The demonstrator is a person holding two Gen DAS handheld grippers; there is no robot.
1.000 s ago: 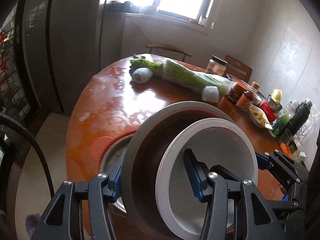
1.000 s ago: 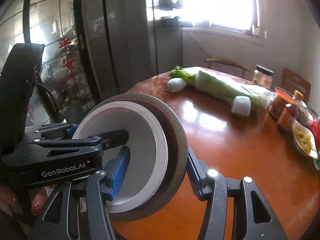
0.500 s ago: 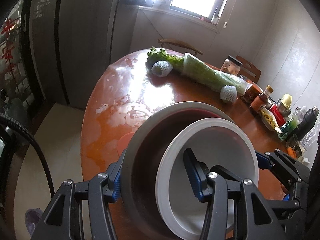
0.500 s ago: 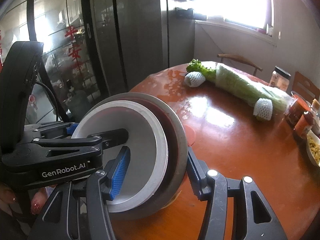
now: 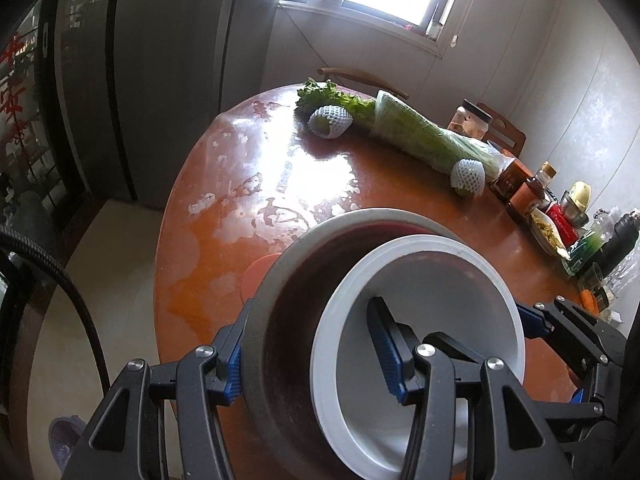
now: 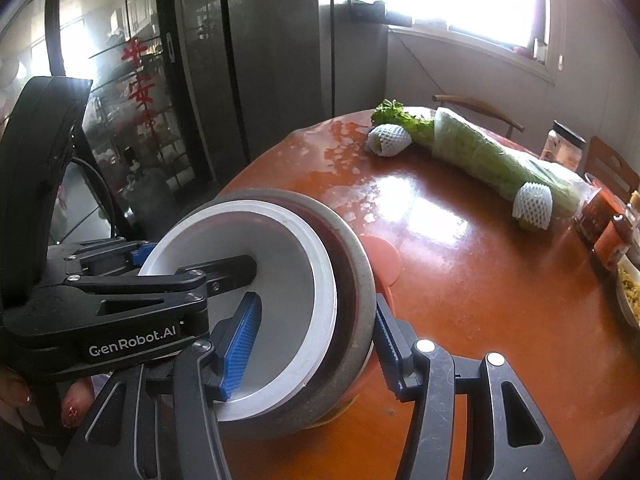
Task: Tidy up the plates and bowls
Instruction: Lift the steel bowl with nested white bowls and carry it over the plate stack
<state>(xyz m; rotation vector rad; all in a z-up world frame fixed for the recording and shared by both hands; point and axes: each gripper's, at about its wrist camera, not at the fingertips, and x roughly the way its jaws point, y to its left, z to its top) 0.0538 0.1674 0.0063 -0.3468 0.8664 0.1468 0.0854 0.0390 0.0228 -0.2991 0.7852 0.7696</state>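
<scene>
- The left tongs are clamped across the near-left wall of a stack: a white round bowl nested in a larger grey-rimmed, dark-lined round bowl. One blue pad sits outside the grey wall, the other inside the white bowl.
- The right tongs grip the opposite side of the same stack in the same way, partly closed on both walls.
- The stack is tilted, at the near edge of the round glossy orange-brown counter; whether its base touches the surface is probably not decidable here.
- Farther back lie a long wrapped green leafy vegetable and two white foam-netted fruits.
</scene>
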